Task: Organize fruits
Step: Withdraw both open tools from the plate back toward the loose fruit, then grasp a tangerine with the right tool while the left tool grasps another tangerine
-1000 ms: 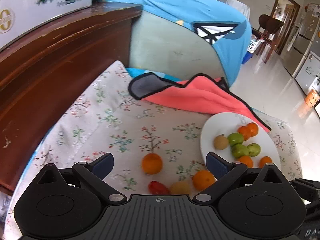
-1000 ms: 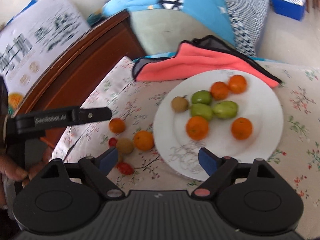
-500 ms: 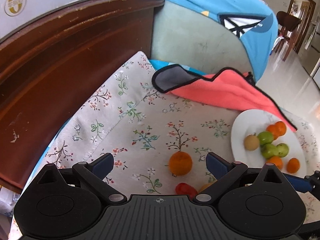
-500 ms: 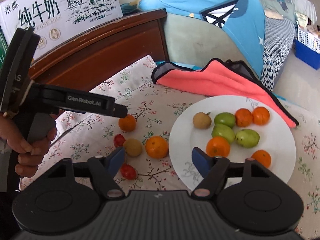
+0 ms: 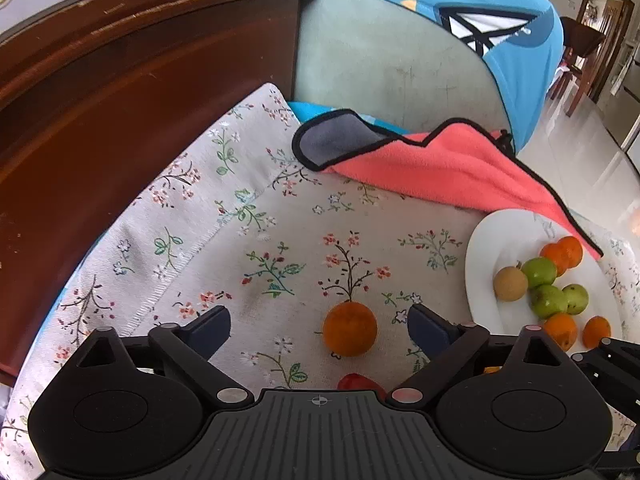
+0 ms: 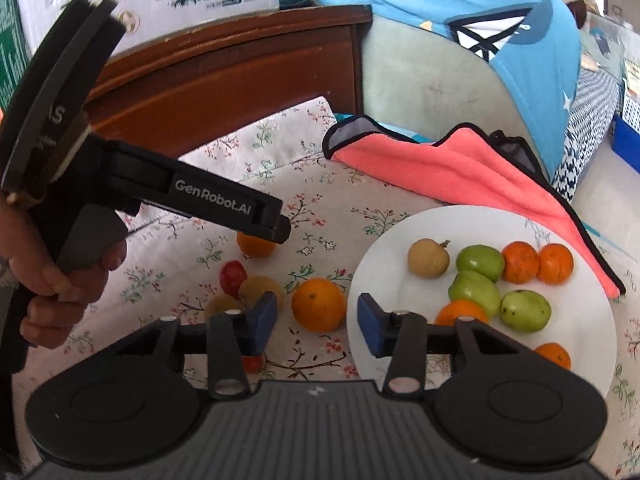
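Since a second ago the right gripper [image 6: 317,320] has swung from above the plate [image 6: 568,356] over to the loose fruit on the flowered cloth [image 5: 256,240], and its jaws, spread wide then, are closing around a large orange [image 6: 319,304] that sits between the blue pads without the pads pressing on it. That orange lies just beside the plate's left rim. The left gripper [image 5: 319,330] has dropped closer to the cloth; its jaws stand wide apart, closing slightly, with a smaller orange [image 5: 350,329] between them and clear of both pads. A red fruit [image 5: 358,382] peeks out just above the left gripper's body. In the right wrist view a person's hand [image 6: 56,276] holds the left gripper's handle, and a brown fruit [image 6: 262,290] lies beside the large orange. On the plate rest oranges, three green fruits and a tan one. A pink towel [image 5: 448,164] lies behind the plate.
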`<state>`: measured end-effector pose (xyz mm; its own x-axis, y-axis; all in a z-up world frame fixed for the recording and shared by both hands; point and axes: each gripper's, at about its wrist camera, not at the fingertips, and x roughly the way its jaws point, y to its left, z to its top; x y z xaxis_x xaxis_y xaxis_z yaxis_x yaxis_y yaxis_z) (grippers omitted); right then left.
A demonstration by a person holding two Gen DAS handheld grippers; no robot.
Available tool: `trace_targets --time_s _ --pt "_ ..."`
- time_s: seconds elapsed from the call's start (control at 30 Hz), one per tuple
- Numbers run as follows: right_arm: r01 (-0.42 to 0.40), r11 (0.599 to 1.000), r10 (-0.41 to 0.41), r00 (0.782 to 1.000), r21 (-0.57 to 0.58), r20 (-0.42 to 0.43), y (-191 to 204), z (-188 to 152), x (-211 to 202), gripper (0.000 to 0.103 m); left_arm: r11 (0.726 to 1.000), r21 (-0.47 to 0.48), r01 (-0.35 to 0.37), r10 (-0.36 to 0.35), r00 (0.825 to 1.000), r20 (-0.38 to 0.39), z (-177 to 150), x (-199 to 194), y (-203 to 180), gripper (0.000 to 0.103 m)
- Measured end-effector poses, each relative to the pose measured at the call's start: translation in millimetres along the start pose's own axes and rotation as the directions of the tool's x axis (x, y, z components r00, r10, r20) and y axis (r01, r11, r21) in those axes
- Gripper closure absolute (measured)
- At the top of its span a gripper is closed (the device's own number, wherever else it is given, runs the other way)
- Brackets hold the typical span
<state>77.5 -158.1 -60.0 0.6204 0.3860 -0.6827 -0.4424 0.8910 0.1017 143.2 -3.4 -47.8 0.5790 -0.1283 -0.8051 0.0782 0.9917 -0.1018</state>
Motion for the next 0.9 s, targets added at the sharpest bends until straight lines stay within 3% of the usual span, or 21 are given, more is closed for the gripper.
trace_targets --time_s 0.4,0.57,0.9 --pt "0.014 0.995 -0.013 1.000 -0.103 0.013 10 0 9 0.068 0.999 0.051 0.007 -0.008 1.000 0.004 -5 10 -2 0.044" --pt "0.037 0.986 -0.035 0.999 -0.160 0.018 16 -2 9 0.071 0.997 0.054 0.046 -0.047 0.999 0.012 -5 7 -5 0.067" --pt "0.022 0.986 -0.017 0.999 -0.163 0.032 19 1 2 0.072 0.998 0.037 0.056 -0.057 0.998 0.027 -2 -2 2 0.073"
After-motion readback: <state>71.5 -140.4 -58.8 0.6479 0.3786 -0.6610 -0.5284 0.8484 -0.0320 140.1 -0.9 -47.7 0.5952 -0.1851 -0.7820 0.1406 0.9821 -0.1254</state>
